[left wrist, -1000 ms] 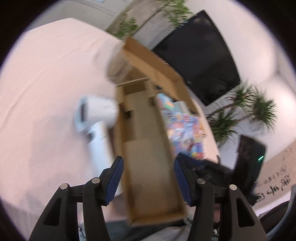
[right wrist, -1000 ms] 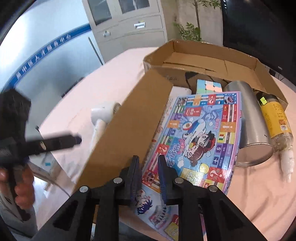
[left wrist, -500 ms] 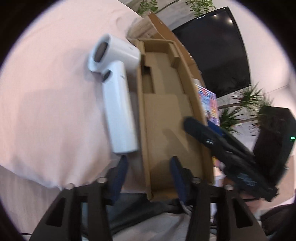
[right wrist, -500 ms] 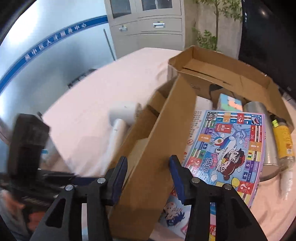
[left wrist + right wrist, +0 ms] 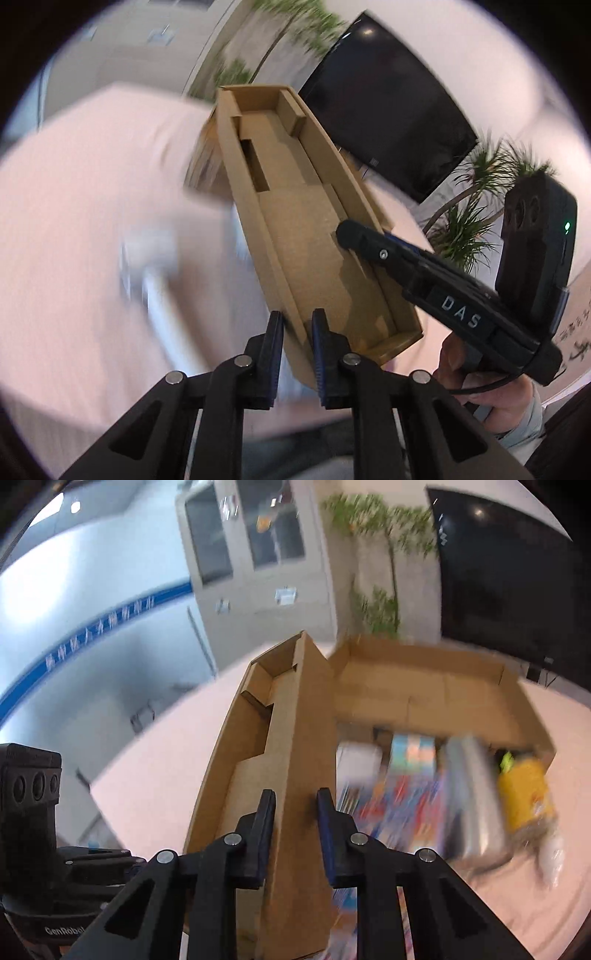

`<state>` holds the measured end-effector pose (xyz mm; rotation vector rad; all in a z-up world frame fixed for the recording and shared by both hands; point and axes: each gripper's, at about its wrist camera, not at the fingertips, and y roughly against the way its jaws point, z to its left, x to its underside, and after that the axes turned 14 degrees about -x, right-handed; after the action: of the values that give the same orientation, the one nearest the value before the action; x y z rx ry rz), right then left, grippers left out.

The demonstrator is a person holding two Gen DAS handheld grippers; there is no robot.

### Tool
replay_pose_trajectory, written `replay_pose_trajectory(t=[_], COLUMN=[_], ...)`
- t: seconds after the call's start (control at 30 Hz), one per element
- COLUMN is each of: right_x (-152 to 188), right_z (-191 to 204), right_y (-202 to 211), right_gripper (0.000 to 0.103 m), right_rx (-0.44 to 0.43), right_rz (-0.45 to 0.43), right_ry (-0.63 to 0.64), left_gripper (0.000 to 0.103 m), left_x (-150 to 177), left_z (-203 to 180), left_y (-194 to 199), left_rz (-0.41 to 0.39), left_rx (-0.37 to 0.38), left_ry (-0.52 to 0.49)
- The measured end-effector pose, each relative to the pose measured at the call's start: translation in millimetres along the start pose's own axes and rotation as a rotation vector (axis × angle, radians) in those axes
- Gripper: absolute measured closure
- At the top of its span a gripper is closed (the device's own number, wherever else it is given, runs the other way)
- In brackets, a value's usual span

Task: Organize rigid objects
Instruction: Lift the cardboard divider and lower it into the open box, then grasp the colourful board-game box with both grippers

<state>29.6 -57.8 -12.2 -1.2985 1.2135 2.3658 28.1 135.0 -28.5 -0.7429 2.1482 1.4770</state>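
A long narrow cardboard box [image 5: 314, 236] is held up off the pink table by both grippers. My left gripper [image 5: 297, 325] is shut on its left side wall near the close end. My right gripper [image 5: 295, 805] is shut on its right side wall [image 5: 299, 760]; one of its fingers [image 5: 369, 240] shows inside the box in the left wrist view. A white hair dryer [image 5: 155, 266] lies blurred on the table left of the box. The box's inside is empty.
A large open cardboard carton [image 5: 424, 686] sits behind. In front of it lie a colourful board game box [image 5: 399, 805], a silver can [image 5: 469, 797], a yellow bottle [image 5: 524, 797] and a cube [image 5: 412, 753], all blurred. A black screen [image 5: 509, 587] stands behind.
Both grippers have closed onto the long box's side walls and lifted its near end. The views have swung upward and the table objects are blurred.
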Motion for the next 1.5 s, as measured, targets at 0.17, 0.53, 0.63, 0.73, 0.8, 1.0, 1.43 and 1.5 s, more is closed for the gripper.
replay_pose_trajectory(t=[0.17,0.53,0.63,0.73,0.8,1.0,1.43,1.5], right_x=[-77.9,-189.7,-185.2,-171.8,-161.8,-150.7,-67.9,-33.7], right_z=[-30.5,-172.5,-197.1,-207.7,-212.8,-208.0,-150.7,-140.6], right_y=[1.5,-141.7,-188.6,-224.7,-241.6,-263.3,4.6,22.3], right_gripper=[0.083,0.083,0.084,0.084,0.086,0.075,0.0,0.001], right_rx=[-0.004,-0.067,-0.075,-0.071,-0.071,-0.091,0.08,0.014], right_rz=[-0.107,0.055,0.136,0.205,0.237,0.295,0.015,0.058], right_ry=[-0.032,-0.317,-0.371,-0.396,-0.418,-0.429,-0.059,-0.059], left_gripper=[0.089,0.091,0.092,0.092,0.093,0.094,0.015,0.015], left_x=[-96.8,-233.5,-240.6,-228.0,-221.2,-203.4,-81.3,-61.7], left_z=[-12.4,1.4,17.3,29.5,34.0,34.6,9.5,8.9], left_y=[-3.8,-137.8,-177.8,-195.6,-203.2,-179.5,-67.9,-79.2], left_rz=[-0.121,0.045,0.117,0.168,0.195,0.176,0.07,0.141], left_rx=[-0.051,-0.156,-0.2,-0.245,-0.271,-0.263,-0.143,-0.113], left_ry=[-0.139,-0.172,-0.137,-0.12,-0.118,-0.111,-0.009,0.035])
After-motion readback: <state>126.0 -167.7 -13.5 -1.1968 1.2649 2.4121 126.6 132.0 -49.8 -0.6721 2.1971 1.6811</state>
